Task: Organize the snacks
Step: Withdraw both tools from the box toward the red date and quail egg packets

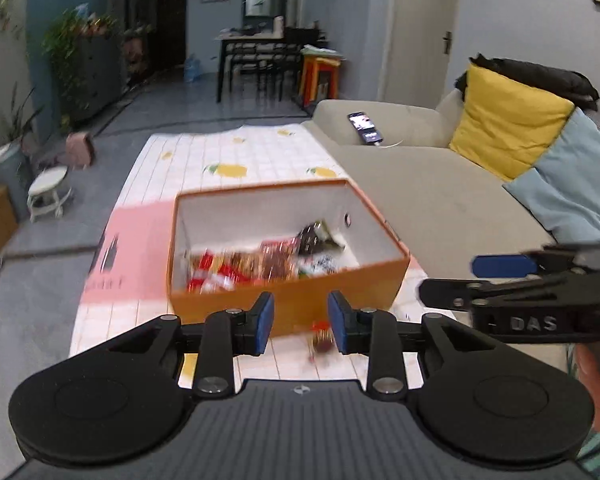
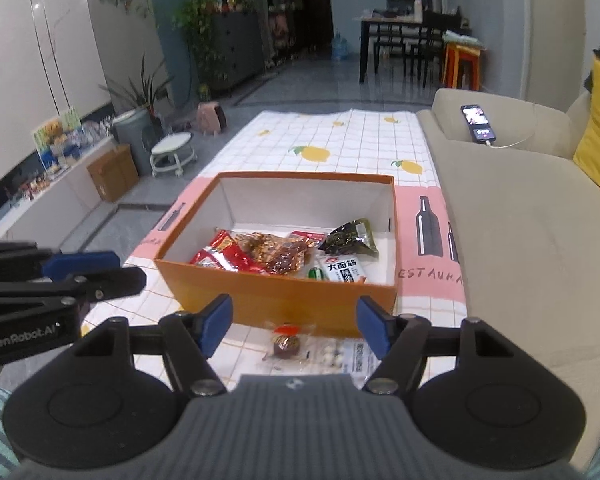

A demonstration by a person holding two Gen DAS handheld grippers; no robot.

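Note:
An open orange box (image 2: 276,304) stands on the lemon-print tablecloth (image 2: 340,148). Inside lie several snack packets: a red one (image 2: 220,254), a brown one (image 2: 276,254), a dark green one (image 2: 350,238) and a white one (image 2: 342,270). In front of the box, on the cloth, lie a small brown round snack (image 2: 286,344), a clear packet of white pieces (image 2: 332,356) and a white packet (image 2: 360,360). My right gripper (image 2: 295,324) hovers above them, open wide and empty. My left gripper (image 1: 301,324) is open by a narrow gap with nothing in it, facing the box (image 1: 284,304); the brown snack (image 1: 320,336) lies blurred beyond it.
A beige sofa (image 2: 520,240) runs along the table's right side, with a phone (image 2: 478,124) on its arm and a yellow cushion (image 1: 508,124). Left of the table are grey floor, a white stool (image 2: 172,152) and potted plants. A dining table stands far back.

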